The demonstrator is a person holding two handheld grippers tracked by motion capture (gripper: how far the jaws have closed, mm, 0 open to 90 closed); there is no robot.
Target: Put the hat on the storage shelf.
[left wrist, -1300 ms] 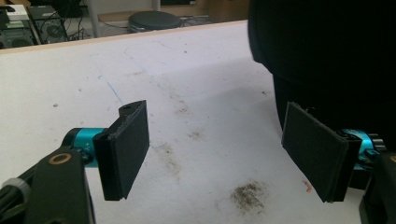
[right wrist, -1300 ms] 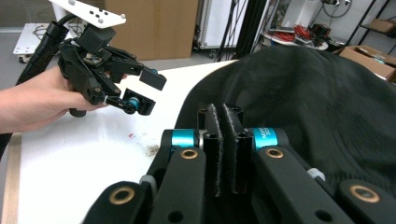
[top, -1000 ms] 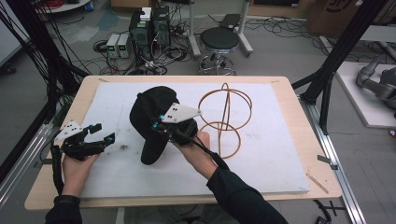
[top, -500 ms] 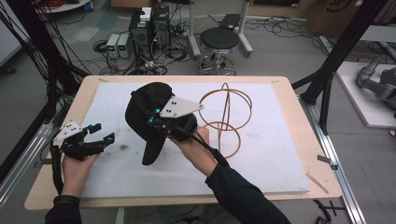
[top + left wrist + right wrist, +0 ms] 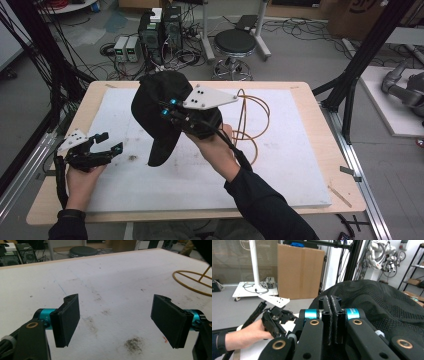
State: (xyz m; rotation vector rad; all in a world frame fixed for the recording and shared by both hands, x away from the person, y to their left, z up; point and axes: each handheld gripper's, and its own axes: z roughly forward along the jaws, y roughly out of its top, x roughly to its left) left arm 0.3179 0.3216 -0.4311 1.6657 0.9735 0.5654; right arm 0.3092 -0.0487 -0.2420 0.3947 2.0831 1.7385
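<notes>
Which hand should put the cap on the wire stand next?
Right. Its tongs are shut on the black cap, held above the table beside the wire stand. The left tongs sit open at the table's near left, far from both.

A wooden table [image 5: 305,89] with a white mat [image 5: 300,165] stands on a grey floor [image 5: 300,55]. Behind it are a round black stool [image 5: 235,42], some computer boxes [image 5: 160,30] and tangled cables [image 5: 107,65]. A big cardboard box [image 5: 300,271] leans by a wall.
</notes>
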